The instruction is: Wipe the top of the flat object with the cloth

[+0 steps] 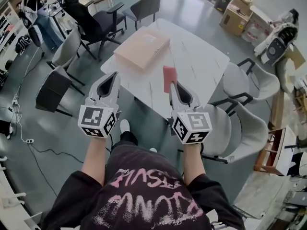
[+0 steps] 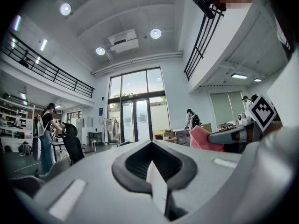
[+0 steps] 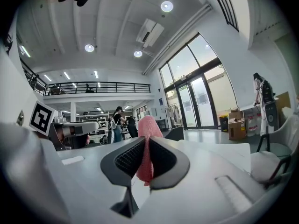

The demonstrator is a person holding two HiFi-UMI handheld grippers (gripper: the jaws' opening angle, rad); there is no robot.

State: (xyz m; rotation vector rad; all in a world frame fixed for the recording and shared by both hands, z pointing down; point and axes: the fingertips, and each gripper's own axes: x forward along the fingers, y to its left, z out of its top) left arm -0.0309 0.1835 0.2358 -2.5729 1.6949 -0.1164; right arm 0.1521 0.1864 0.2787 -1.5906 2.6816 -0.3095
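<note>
The flat object is lying on the far left part of the white table. The cloth is hanging above the table's near edge, apart from the object, with the right gripper clamping it between its jaws. The left gripper is hovering beside the table's left edge, jaws pressed together and gripping nothing.

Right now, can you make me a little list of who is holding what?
right gripper: shut on the pink cloth
left gripper: shut, holding nothing
flat box: tan, lying on the white table
cloth and box: apart, not touching
wiping: not started yet
</note>
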